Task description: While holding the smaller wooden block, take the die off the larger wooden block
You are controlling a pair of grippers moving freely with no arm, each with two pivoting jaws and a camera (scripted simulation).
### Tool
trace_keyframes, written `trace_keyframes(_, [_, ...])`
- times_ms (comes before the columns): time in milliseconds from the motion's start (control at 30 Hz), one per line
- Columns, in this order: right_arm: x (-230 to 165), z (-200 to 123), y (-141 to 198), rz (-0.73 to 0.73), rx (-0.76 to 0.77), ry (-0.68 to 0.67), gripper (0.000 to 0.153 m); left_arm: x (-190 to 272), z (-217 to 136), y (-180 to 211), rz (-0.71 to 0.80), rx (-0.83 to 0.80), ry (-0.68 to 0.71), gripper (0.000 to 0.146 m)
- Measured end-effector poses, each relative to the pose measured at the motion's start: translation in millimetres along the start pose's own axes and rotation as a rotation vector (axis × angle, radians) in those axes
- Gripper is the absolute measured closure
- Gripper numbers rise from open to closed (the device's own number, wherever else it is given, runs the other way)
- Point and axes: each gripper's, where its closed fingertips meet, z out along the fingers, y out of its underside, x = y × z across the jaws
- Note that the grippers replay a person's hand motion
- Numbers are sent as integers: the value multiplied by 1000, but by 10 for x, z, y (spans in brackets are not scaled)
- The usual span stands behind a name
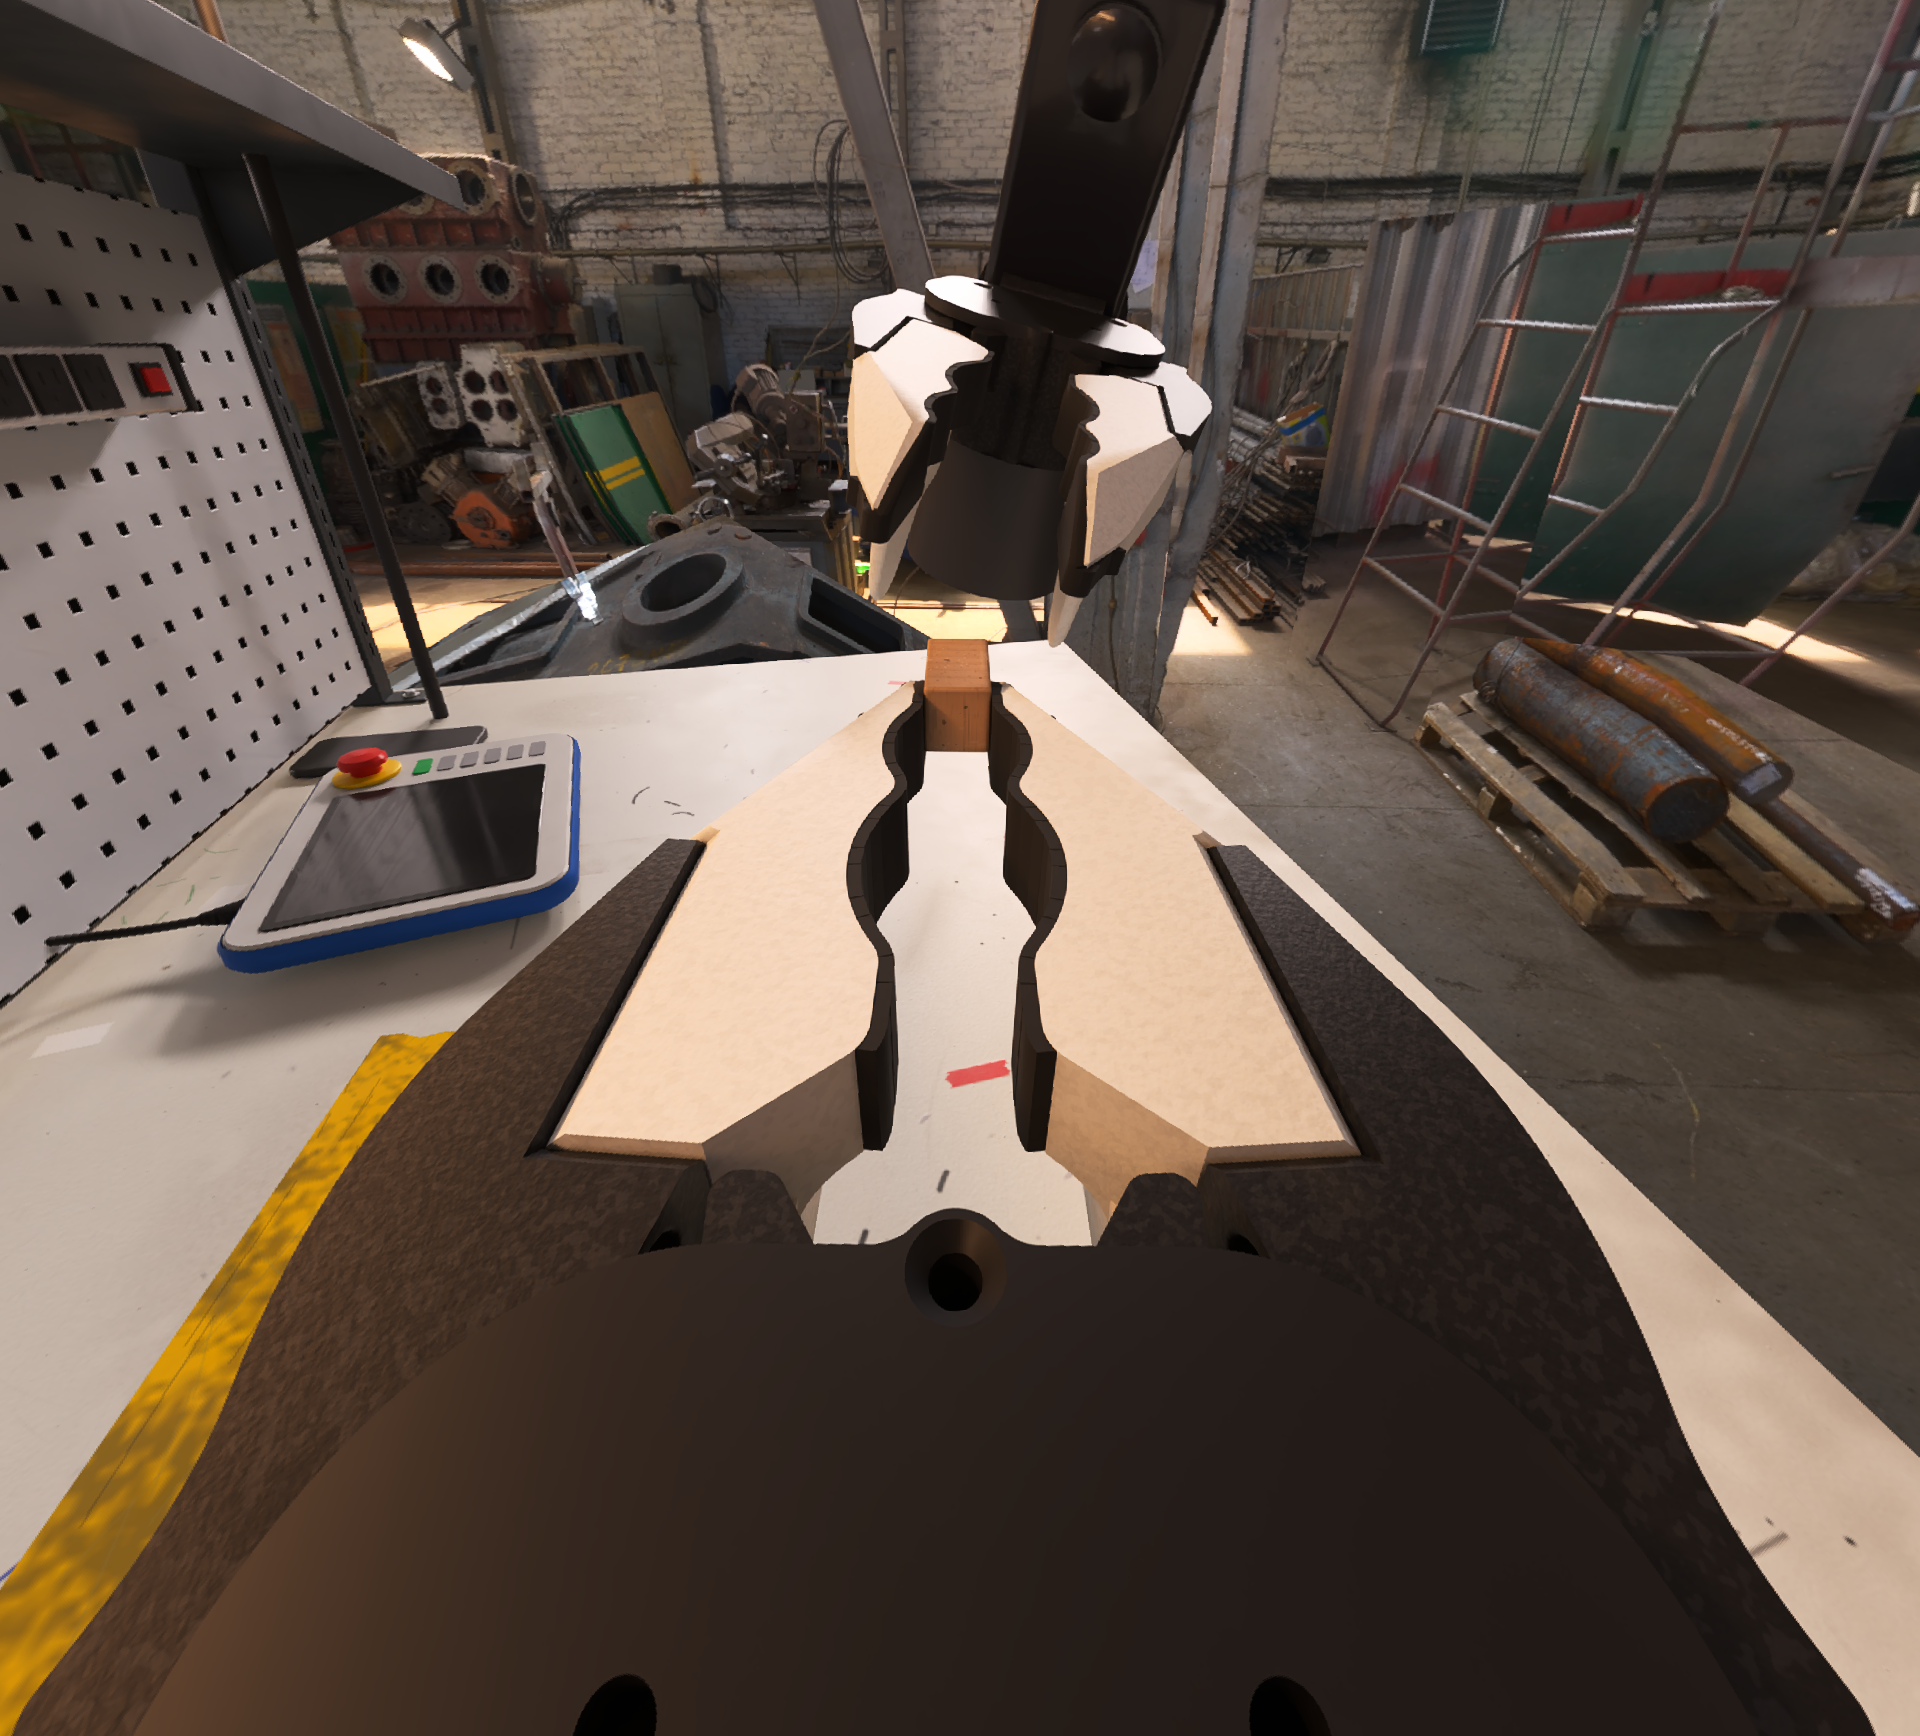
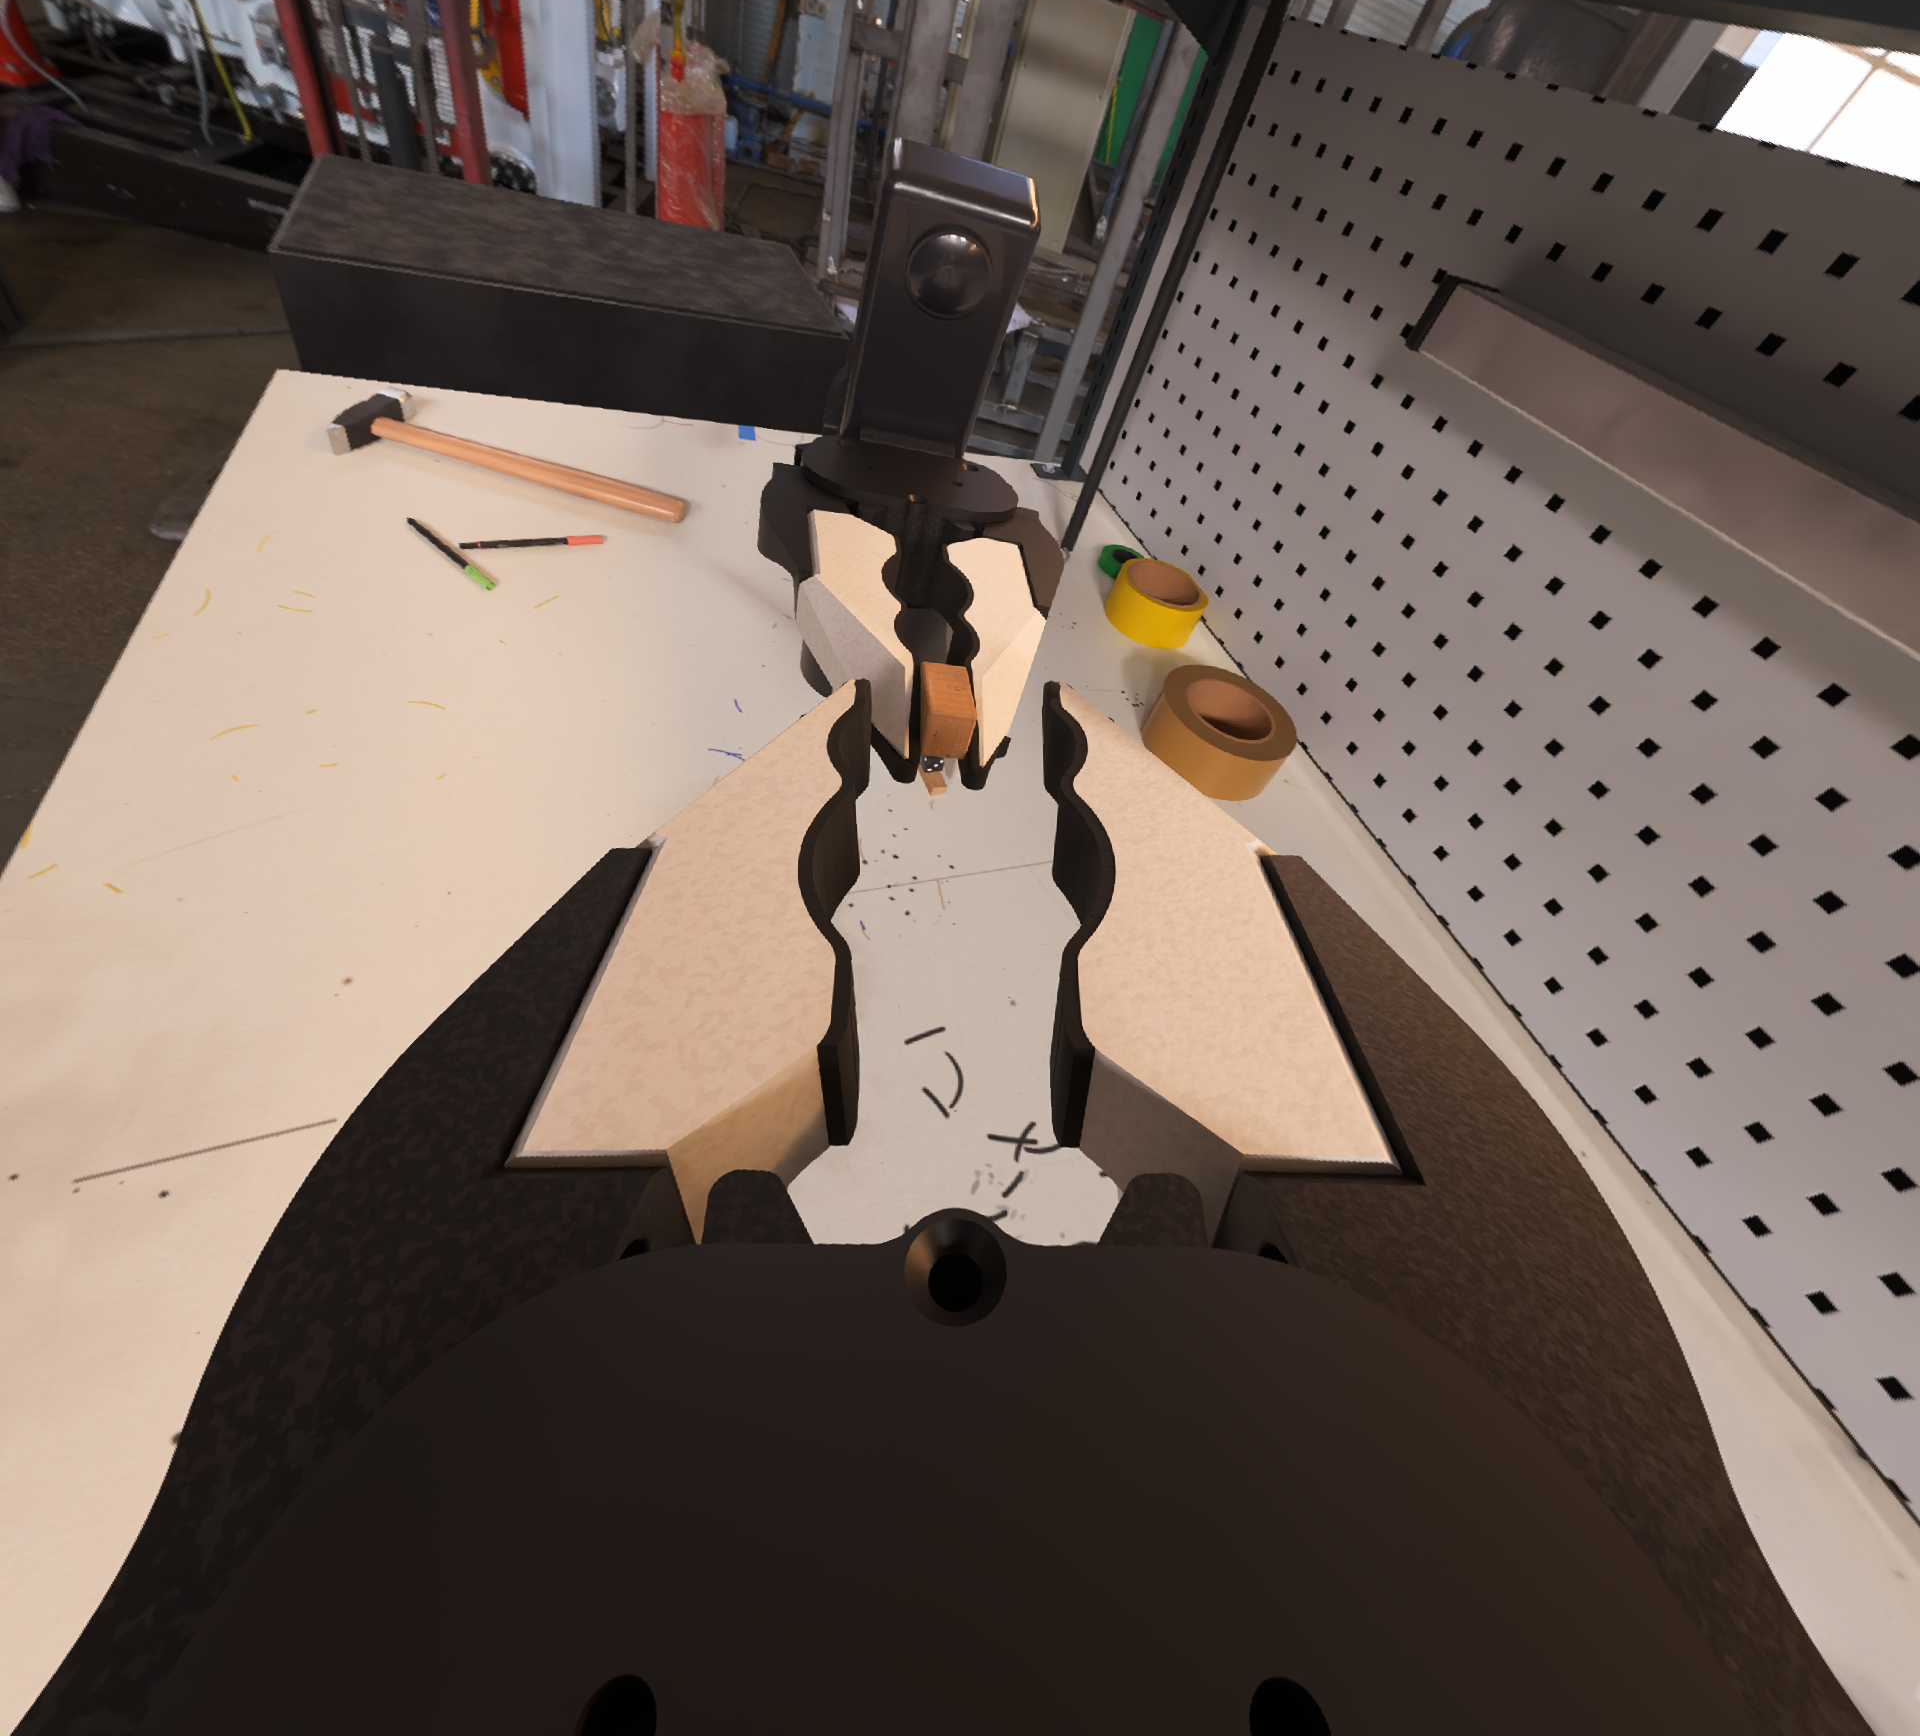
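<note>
The left claw (image 1: 956, 718) pinches a wooden block (image 1: 956, 694) between its fingertips above the white tabletop (image 1: 727, 730), while the right claw (image 2: 954, 730) hangs spread and empty opposite — under that block in the right view sits the small dark die (image 2: 933, 764) on a second block's sliver (image 2: 936, 782).

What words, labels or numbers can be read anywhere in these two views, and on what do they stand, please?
None can be read.
Teach pendant: dark screen, nothing legible.
Rusty pipe: pale marks, too blurred.
Table: loose pen scribbles, no words.
</note>
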Motion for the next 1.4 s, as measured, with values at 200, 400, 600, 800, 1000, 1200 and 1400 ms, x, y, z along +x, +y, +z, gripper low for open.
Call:
trace_keyframes(200, [11, -28, -12, -6, 5, 32, 121, -13, -6, -6, -2, 4, -6, 136])
trace_keyframes(400, [70, -57, -42, 1, 31, 71, 125, -15, -3, -11, -14, 10, -3, 136])
trace_keyframes(600, [313, -126, 320, -34, -78, 302, 130, -381, -59, 147, -137, -10, -118, 136])
trace_keyframes(800, [810, -695, 801, 151, 26, 519, 141, -671, -368, 89, -178, 54, -173, 136])
trace_keyframes(1000, [1295, -1643, 977, 284, 120, 842, 153, -697, -530, 0, -90, 29, -262, 136])
trace_keyframes(1200, [1392, -1270, 928, 194, 104, 699, 153, -894, -615, 125, -118, 44, -265, 136])
trace_keyframes(1400, [1345, -617, 1140, 238, -31, 460, 149, -938, -753, 100, -127, 51, -286, 136])
